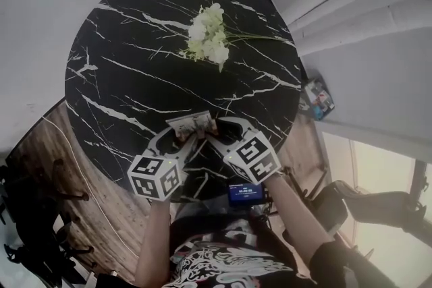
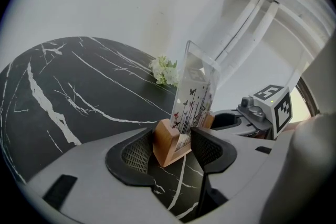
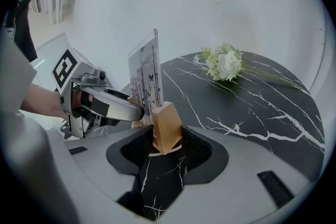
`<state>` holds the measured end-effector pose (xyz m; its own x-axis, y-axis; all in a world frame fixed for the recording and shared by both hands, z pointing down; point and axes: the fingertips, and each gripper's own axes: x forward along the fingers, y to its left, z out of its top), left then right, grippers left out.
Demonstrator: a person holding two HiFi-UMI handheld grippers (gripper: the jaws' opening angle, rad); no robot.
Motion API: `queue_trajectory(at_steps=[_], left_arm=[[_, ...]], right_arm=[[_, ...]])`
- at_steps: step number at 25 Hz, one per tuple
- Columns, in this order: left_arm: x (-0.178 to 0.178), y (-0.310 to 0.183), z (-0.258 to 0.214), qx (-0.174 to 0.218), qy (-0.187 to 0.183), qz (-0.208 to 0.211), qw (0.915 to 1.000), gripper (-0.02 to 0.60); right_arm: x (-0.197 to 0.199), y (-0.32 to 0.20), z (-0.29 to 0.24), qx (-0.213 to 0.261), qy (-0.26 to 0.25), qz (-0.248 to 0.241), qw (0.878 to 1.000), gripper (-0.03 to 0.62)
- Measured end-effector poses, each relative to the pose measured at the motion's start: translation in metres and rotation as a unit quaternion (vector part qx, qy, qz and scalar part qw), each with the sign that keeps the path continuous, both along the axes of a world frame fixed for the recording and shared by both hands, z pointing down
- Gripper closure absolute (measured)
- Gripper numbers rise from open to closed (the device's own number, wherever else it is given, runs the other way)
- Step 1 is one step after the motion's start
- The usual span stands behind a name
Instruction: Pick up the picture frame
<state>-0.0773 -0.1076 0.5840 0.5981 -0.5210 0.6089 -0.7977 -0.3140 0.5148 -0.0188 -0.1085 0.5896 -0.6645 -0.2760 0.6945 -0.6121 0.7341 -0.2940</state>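
The picture frame [image 1: 192, 123] is a clear panel printed with butterflies, set in a wooden base, and it stands upright near the front edge of the round black marble table [image 1: 135, 50]. My left gripper [image 1: 181, 137] is shut on one end of the wooden base [image 2: 169, 143], with the block between both pads. My right gripper [image 1: 210, 135] is shut on the other end [image 3: 166, 132]. In the left gripper view, the left gripper [image 2: 173, 148] has the panel [image 2: 194, 97] rising above its jaws. The right gripper [image 3: 167, 143] shows the panel [image 3: 144, 78] edge-on. Whether the base rests on the table is hidden.
A bunch of white flowers [image 1: 209, 36] lies on the table's far half, also in the right gripper view as flowers [image 3: 226, 64]. A small device with a lit screen [image 1: 245, 193] sits at the person's waist. A colourful item [image 1: 317, 99] lies on the floor to the right. White curtains hang beyond.
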Motion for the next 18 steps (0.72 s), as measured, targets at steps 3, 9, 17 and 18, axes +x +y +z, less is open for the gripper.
queue_trajectory(at_steps=[3,9,17,18], left_arm=[[0.000,0.002,-0.004,0.001,0.002,0.000,1.0000,0.345],[0.001,0.008,-0.014,-0.002,0.016,-0.001,0.9999,0.345],[0.004,0.015,-0.035,0.009,0.012,0.009,0.9998,0.347],[0.004,0.016,-0.038,0.011,0.012,0.011,0.9998,0.345]], right_arm=[[0.000,0.001,-0.005,0.006,-0.001,0.001,1.000,0.424],[0.002,0.008,-0.017,0.003,-0.015,0.021,1.000,0.424],[0.004,0.017,-0.037,0.009,-0.022,0.050,0.998,0.424],[0.005,0.019,-0.040,0.009,-0.023,0.055,0.998,0.424]])
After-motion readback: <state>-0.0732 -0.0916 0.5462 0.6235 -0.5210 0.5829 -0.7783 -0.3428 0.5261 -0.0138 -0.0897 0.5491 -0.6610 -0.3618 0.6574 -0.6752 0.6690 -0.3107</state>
